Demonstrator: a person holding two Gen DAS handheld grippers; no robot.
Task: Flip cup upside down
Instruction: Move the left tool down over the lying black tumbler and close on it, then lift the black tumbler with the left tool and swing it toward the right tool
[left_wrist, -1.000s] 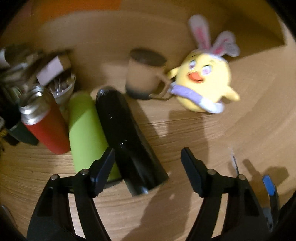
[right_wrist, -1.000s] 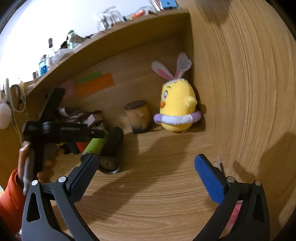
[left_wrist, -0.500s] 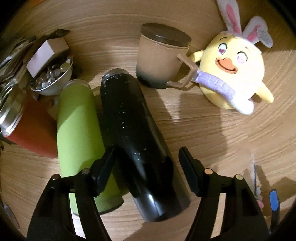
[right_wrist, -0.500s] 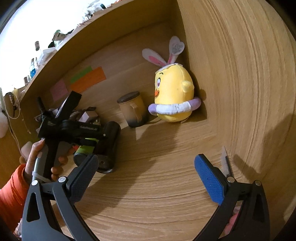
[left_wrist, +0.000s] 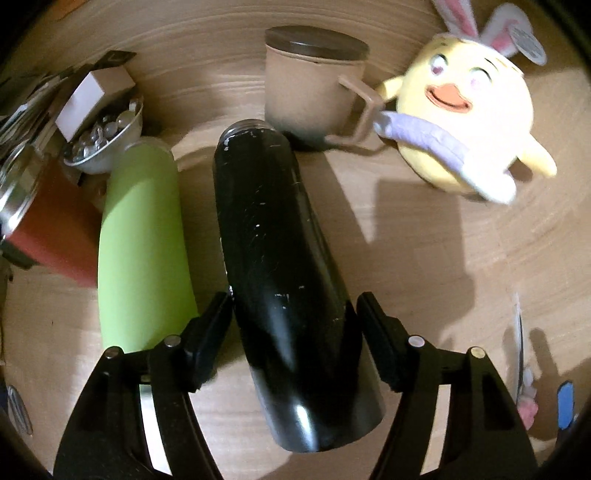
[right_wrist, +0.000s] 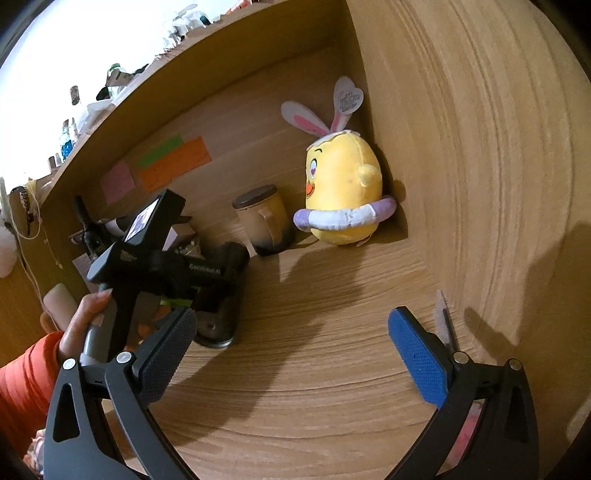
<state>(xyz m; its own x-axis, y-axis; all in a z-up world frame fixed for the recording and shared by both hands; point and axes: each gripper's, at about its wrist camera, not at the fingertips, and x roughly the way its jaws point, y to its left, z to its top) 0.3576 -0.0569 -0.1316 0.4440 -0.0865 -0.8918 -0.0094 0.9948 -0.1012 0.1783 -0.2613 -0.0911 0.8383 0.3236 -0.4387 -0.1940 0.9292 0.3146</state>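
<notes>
A tall black cup (left_wrist: 280, 266) lies on its side on the wooden desk; it also shows in the right wrist view (right_wrist: 223, 291). My left gripper (left_wrist: 295, 325) is open with its two fingers on either side of the cup's body, close to it but not closed on it. A lime green cup (left_wrist: 142, 243) lies on its side just left of the black one. My right gripper (right_wrist: 291, 354) is open and empty above bare desk, to the right of the left gripper's handle (right_wrist: 155, 258).
A beige lidded mug (left_wrist: 314, 85) and a yellow plush chick (left_wrist: 465, 125) stand behind the cups against the back wall. A red can (left_wrist: 44, 221) and a bowl of small items (left_wrist: 107, 136) crowd the left. Scissors (right_wrist: 445, 321) lie by the right wall.
My left gripper has come down and forward over the black cup, so its fingers now straddle the cup. My right gripper has shifted slightly and stays open.
</notes>
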